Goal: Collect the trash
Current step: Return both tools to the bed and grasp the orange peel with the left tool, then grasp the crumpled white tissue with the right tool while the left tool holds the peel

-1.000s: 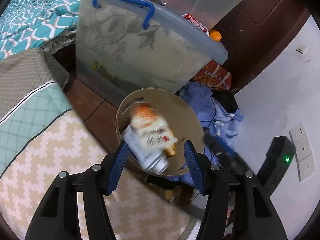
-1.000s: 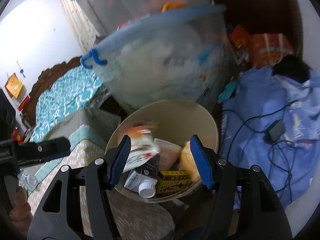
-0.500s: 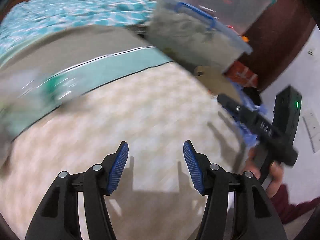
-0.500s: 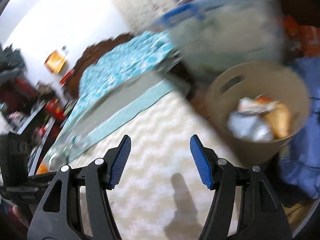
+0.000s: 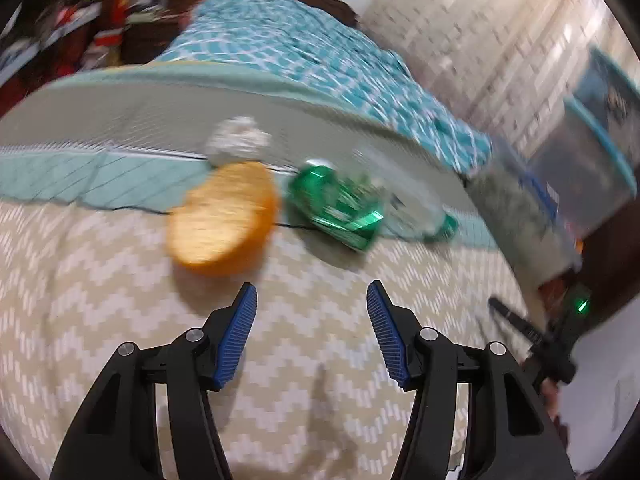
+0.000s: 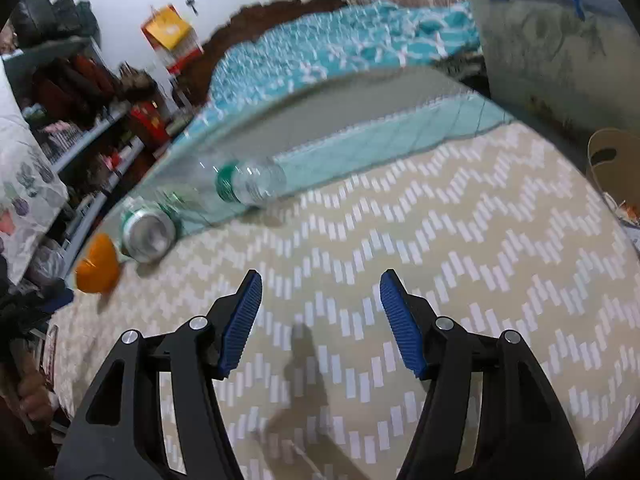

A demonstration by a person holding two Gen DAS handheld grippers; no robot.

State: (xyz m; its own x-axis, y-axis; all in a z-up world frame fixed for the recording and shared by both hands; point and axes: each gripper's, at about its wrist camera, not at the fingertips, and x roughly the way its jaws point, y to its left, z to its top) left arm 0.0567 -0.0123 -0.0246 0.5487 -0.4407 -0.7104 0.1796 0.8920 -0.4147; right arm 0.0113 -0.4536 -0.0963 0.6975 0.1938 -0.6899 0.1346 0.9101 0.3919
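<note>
Right gripper point(image 6: 320, 300) hangs empty above the zigzag mat point(image 6: 440, 240), with bottle point(image 6: 244, 184), can point(image 6: 148, 234) and apparently orange peel point(image 6: 98, 266) beyond.

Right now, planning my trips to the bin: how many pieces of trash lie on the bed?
4: orange peel, crumpled paper behind it, green can, clear bottle beside the can. More may be hidden.

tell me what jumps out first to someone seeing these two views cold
A small row of litter lies on the zigzag-patterned bed cover: an orange peel half, a crushed green can beside it and a clear plastic bottle on its side, with a crumpled white wad just behind the peel. Both the left gripper and right gripper hang open and empty over the cover, and the tan bin peeks in at the right edge.
</note>
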